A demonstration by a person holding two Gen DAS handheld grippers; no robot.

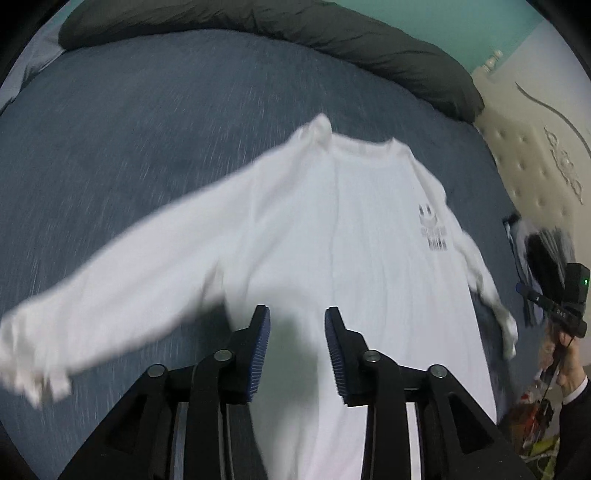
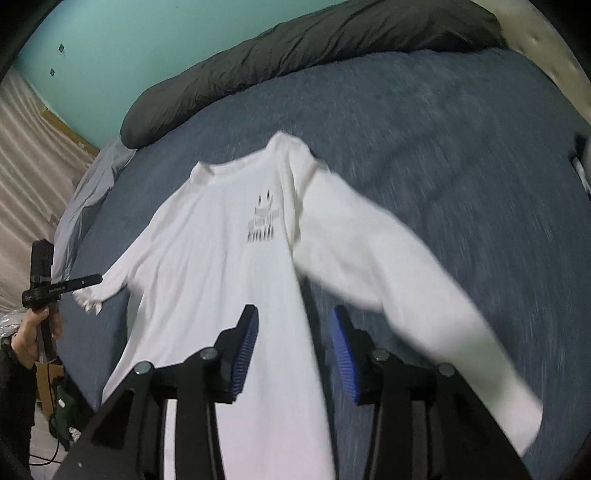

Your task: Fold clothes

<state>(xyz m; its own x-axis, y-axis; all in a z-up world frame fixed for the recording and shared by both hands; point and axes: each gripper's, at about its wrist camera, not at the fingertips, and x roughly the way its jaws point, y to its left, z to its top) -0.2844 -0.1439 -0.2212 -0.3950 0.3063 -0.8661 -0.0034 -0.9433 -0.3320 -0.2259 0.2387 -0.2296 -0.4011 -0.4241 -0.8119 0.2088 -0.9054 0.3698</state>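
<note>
Left gripper (image 1: pixel 297 319) partly open, nothing between the pads; right gripper (image 2: pixel 293 319) partly open too, also holding nothing. One white long-sleeve shirt (image 1: pixel 332 236) lies spread on the bed (image 1: pixel 129 129) just ahead of and under both grippers. One dark pillow (image 1: pixel 295 33) lies far ahead at the bed's edge.

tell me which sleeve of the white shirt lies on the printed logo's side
The sleeve spreading toward the right gripper's side; the logo sits beside its shoulder.

Left gripper (image 1: pixel 297 349) and right gripper (image 2: pixel 293 350) point steeply downward, jaws parted (nothing between them), each hand-held.
</note>
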